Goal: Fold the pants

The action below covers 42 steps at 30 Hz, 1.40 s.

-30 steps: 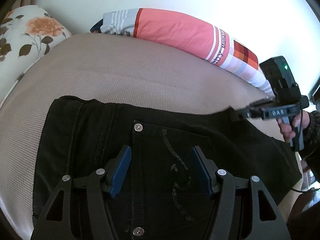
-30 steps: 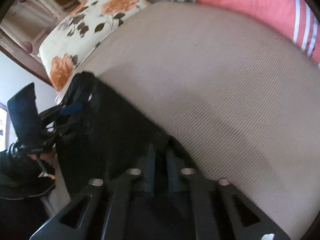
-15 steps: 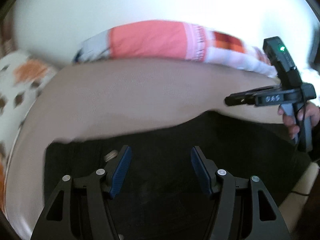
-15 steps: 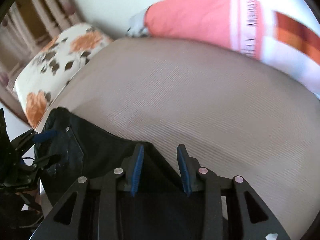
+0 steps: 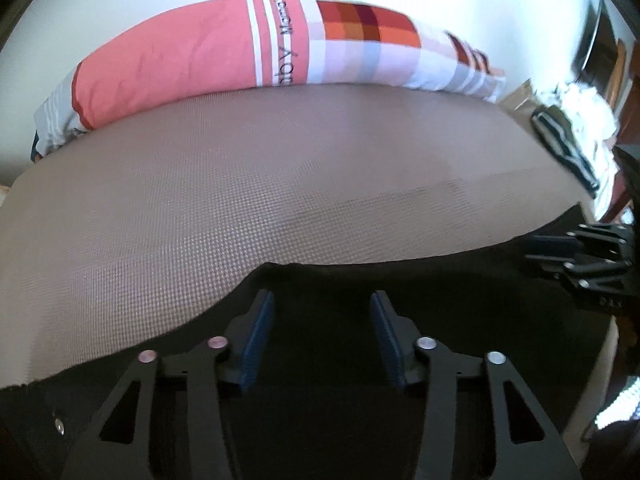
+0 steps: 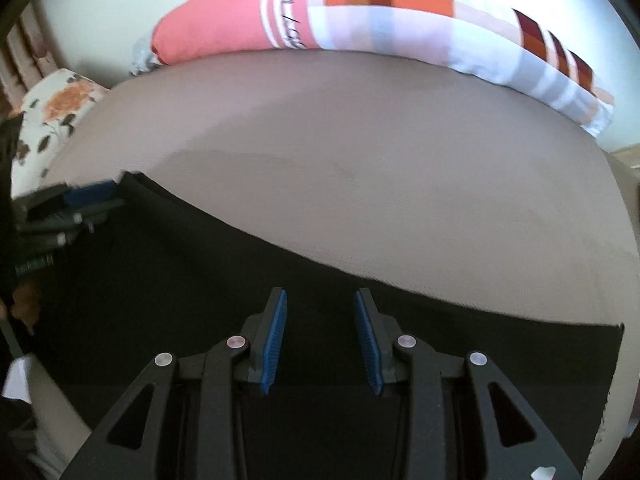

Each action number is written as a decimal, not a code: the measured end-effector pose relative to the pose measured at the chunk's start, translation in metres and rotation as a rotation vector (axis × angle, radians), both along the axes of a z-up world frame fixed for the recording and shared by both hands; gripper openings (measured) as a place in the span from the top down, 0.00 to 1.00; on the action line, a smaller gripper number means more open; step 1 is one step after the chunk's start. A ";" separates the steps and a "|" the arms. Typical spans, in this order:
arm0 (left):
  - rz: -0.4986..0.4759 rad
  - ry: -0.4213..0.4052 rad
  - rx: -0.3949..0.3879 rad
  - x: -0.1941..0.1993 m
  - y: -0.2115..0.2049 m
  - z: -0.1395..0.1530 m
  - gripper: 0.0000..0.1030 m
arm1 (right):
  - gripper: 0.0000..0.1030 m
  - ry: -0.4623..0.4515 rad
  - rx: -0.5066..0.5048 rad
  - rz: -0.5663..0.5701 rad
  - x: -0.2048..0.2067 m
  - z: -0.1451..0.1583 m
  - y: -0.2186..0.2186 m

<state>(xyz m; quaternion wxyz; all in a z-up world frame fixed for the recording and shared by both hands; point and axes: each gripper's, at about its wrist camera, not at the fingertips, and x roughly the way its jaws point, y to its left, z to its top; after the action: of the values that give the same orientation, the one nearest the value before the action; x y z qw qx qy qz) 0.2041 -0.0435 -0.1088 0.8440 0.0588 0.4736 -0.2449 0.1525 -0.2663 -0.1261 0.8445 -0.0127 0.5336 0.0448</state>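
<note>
The black pants (image 5: 400, 280) lie flat along the near edge of a taupe bed (image 5: 260, 180). They also show in the right wrist view (image 6: 180, 280). My left gripper (image 5: 320, 310) is open and empty, with its blue pads over the pants' far edge. My right gripper (image 6: 320, 300) is open and empty, over the dark cloth. The right gripper shows at the far right of the left wrist view (image 5: 580, 256), and the left gripper at the left of the right wrist view (image 6: 68, 208).
A long pink and checked bolster pillow (image 5: 260, 52) lies along the bed's far edge by a white wall. A floral pillow (image 6: 52, 112) sits at the left end. Clothes and furniture (image 5: 572, 128) stand beyond the right end.
My right gripper opened and let go of the pants. Both grippers swung to face the far side of the bed. The pants now lie as a long flat band along the near edge.
</note>
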 end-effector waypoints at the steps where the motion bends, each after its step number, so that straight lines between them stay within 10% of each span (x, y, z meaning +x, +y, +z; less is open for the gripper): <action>1: 0.005 -0.009 0.019 0.002 -0.002 -0.002 0.55 | 0.69 -0.002 -0.020 -0.007 0.000 -0.005 -0.002; 14: 0.057 -0.002 0.055 -0.014 0.006 -0.001 0.56 | 0.65 -0.082 0.133 -0.062 -0.011 0.013 -0.039; 28: 0.146 0.016 0.115 -0.092 0.042 -0.008 0.55 | 0.52 -0.043 0.239 -0.415 -0.099 0.033 -0.254; 42: 0.215 0.062 0.086 -0.094 0.044 -0.004 0.50 | 0.58 0.036 0.680 -0.439 -0.151 -0.015 -0.356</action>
<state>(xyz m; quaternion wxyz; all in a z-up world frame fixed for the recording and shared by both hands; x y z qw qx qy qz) 0.1103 0.0009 -0.1127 0.8471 0.0359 0.5129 -0.1341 0.0014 -0.6224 -0.1415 0.7806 0.3821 0.4932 0.0377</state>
